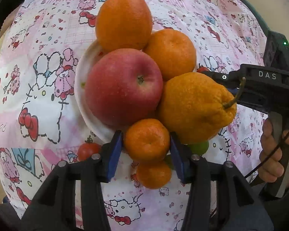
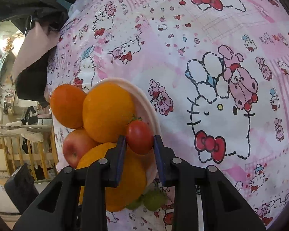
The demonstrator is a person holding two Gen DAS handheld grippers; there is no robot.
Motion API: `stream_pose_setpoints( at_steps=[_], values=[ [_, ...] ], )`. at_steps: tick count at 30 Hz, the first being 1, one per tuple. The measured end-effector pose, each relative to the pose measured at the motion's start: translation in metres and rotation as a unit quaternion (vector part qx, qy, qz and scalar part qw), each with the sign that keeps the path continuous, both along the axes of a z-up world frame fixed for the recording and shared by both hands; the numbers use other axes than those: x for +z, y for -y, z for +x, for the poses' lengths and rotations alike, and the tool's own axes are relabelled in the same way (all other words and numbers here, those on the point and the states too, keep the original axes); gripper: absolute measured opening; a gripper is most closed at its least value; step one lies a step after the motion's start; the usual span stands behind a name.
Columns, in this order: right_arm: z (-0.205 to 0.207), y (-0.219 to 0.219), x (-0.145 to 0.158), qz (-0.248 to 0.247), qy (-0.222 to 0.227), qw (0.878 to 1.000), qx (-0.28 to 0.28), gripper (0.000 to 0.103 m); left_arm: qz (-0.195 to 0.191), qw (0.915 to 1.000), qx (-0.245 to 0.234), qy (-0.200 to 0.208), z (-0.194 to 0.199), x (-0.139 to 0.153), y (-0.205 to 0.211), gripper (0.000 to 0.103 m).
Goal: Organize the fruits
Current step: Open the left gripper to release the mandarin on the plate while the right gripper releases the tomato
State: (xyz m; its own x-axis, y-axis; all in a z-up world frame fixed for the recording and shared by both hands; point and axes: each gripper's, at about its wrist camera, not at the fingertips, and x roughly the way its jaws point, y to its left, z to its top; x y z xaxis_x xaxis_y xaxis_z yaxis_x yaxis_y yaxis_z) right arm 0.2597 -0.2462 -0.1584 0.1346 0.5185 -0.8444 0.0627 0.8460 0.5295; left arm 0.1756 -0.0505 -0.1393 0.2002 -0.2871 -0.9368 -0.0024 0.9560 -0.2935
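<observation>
Now my left tool (image 1: 146, 150) brackets a small orange mandarin (image 1: 146, 140) at the near rim of the white round plate (image 1: 81, 88), blue pads just beside it, apparently not pressing. My right tool (image 2: 139, 144) is clenched on a small red tomato (image 2: 139, 137) over the plate's right edge. Only the left view shows a second mandarin (image 1: 153, 175) and another tomato (image 1: 87, 150) on the pink cartoon-print bench cloth (image 1: 38, 115). One red apple (image 1: 123, 86) and three bigger oranges fill the plate.

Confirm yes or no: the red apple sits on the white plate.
Yes. The red apple rests on the white plate, among the oranges.
</observation>
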Motion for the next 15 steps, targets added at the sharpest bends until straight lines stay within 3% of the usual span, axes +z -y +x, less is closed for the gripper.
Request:
stream_pose_setpoints(
  at_steps=[7, 12, 14, 15],
  values=[
    [0.003, -0.003, -0.002, 0.006, -0.002, 1.000, 0.000, 0.033, 0.029, 0.9996, -0.007, 0.001, -0.001, 0.004, 0.003, 0.052],
    [0.004, 0.003, 0.003, 0.019, 0.002, 1.000, -0.015, 0.035, 0.038, 0.9991, -0.006, 0.018, -0.004, 0.012, 0.002, 0.075],
    [0.002, 0.007, 0.006, 0.024, 0.005, 0.999, -0.022, 0.048, 0.024, 0.9996, -0.003, 0.017, -0.005, 0.014, 0.000, 0.080],
    [0.001, 0.008, 0.009, 0.027, 0.009, 0.999, -0.025, 0.049, 0.021, 0.9997, -0.002, 0.013, -0.005, 0.014, 0.000, 0.081]
  ],
)
